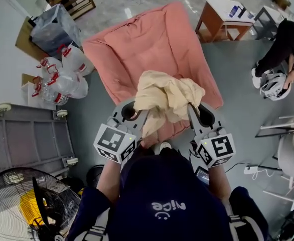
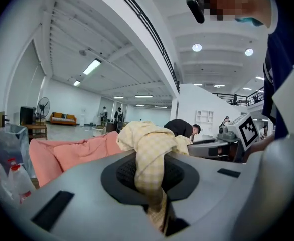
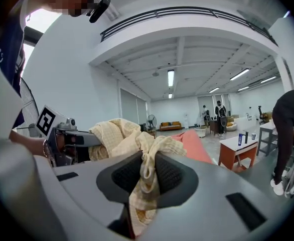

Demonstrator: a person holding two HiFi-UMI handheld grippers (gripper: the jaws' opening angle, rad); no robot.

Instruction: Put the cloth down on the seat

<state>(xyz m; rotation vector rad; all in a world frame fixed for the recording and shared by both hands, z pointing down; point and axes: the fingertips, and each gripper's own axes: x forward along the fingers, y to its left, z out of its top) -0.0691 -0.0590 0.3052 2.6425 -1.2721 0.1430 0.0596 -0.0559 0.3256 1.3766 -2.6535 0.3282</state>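
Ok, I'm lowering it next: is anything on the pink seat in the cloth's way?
Nothing visible. The cloth, pinched in the left claw and right claw, hangs over the near edge of the pink seat, whose visible cushion is bare. The patch directly under the cloth is hidden.

A grey concrete floor (image 1: pixel 237 99) carries a pink padded seat (image 1: pixel 152 49). Clear water bottles (image 1: pixel 61 77) with red caps cluster on the floor beside the seat. A small white-topped table (image 1: pixel 225 14) and a fan (image 1: pixel 26 205) stand further off.
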